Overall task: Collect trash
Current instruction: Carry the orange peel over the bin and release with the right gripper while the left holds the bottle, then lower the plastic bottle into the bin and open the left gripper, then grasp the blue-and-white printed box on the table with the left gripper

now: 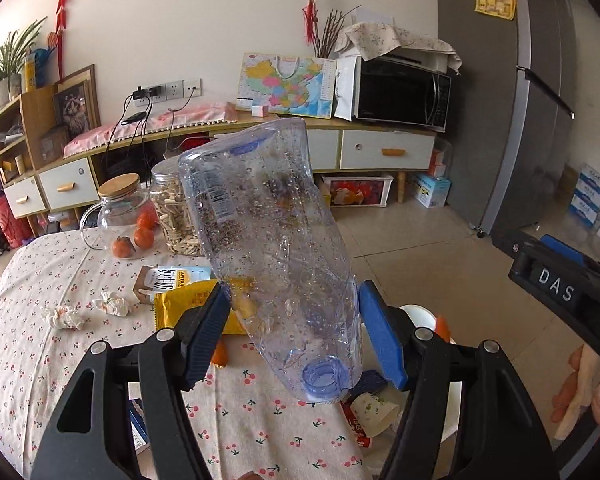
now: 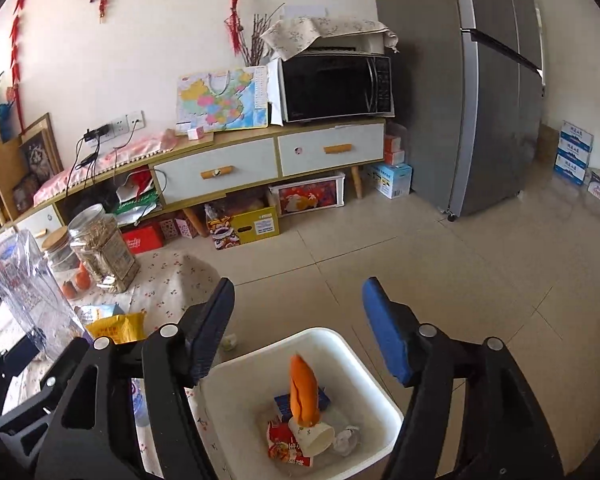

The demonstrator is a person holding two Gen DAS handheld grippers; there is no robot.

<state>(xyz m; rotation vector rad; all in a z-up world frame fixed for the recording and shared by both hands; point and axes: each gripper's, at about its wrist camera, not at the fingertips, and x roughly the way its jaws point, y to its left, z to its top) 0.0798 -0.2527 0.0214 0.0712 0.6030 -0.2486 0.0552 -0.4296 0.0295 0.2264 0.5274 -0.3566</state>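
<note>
- Left wrist view: my left tongs clamp the clear plastic bottle, neck toward me, above the tabletop.
- Right tongs spread apart, empty, over the white bin.

The bottle hides most of the yellow packet. At 9 o'clock, the bottle is partly cut off.

"DAS" on black label of right tongs
</note>
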